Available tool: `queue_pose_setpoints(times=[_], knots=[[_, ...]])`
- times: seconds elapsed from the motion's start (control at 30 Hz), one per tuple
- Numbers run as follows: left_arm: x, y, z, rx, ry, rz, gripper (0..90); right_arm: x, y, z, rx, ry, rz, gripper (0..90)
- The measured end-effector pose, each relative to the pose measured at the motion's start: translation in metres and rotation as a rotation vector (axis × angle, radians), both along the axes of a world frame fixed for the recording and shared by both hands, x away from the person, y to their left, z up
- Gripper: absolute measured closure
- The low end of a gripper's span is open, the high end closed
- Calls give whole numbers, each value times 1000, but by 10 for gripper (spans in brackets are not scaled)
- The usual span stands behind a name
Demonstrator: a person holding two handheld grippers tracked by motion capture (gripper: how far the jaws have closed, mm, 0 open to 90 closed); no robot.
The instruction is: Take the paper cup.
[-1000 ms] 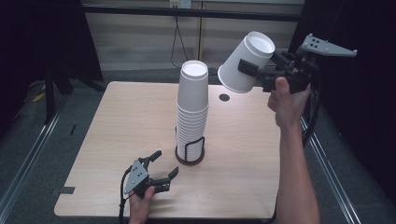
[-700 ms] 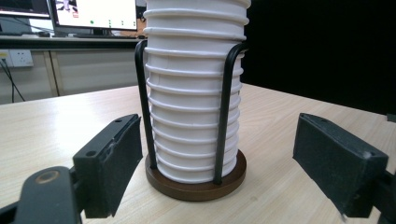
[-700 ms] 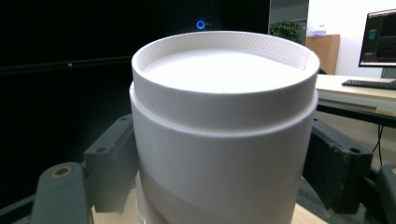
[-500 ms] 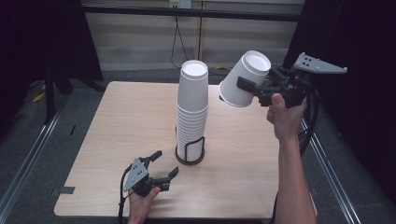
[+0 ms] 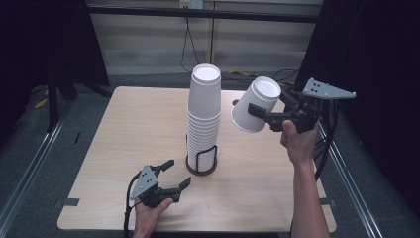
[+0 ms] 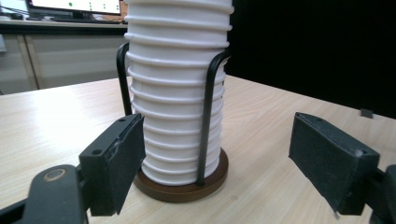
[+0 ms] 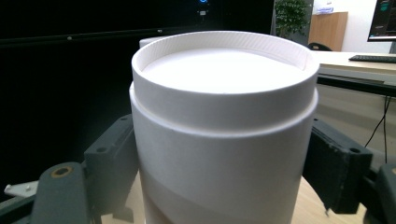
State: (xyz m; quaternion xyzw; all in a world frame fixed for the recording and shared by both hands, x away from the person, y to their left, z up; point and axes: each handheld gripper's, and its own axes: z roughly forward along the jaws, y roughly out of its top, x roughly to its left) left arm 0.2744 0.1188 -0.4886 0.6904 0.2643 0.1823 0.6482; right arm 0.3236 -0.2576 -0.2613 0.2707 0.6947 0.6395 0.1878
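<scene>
In right gripper: cup tilted, base up-right.

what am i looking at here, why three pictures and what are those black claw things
A person sits at a wooden table holding a hand-operated gripper in each hand; the black claws are their jaws. The high view looks down from above the person's side. The other two pictures come from small cameras riding on each gripper, looking along its jaws.

On the table stands a tall stack of white paper cups, upside down, in a black wire holder with a round brown base.

The right gripper is raised beside the stack, jaws pressed on one white cup, tilted, bottom up. The left gripper rests low on the table, aimed at the holder, its jaws apart with nothing between them; they have just been closing somewhat.
</scene>
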Motion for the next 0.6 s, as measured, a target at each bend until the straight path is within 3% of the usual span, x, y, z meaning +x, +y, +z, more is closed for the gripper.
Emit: queue_pose_setpoints(times=[0.23,0.6], knots=[[2,-3,16,15,-21,-28,183,-6,6,-20,-8,27,6,205],[5,-15,29,48,-27,-87,196,-14,9,-41,-3,53,18,206]])
